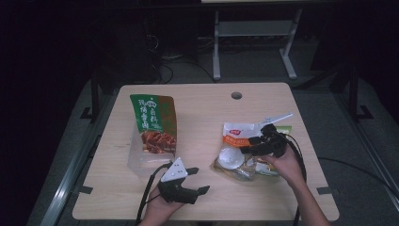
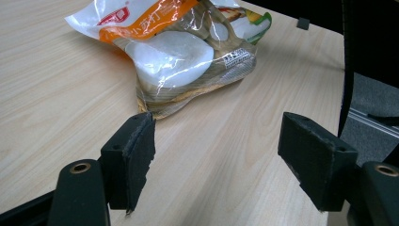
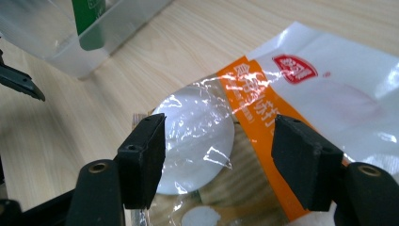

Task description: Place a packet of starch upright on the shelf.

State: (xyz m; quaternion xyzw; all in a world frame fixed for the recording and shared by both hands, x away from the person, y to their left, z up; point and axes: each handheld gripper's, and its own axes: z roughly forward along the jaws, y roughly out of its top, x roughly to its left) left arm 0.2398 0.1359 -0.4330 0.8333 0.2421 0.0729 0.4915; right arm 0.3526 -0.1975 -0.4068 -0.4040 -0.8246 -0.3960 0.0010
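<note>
From above, my left gripper (image 1: 190, 181) rests near the table's (image 1: 197, 202) front edge, bare wood to its right. In its own view, jaws apart, the glossy snack bag (image 2: 179, 52) lies ahead. My right gripper (image 3: 219, 160) hovers spread over its orange stripe.

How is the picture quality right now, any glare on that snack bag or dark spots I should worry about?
High view: dim, the room around the table nearly black, the green bag still readable. Right gripper view: bright, with white glare streaks on the clear film of the snack bag, whose near part is slightly soft. Left gripper view: evenly lit, with glare patches on the same bag and sharp open jaws.
</note>
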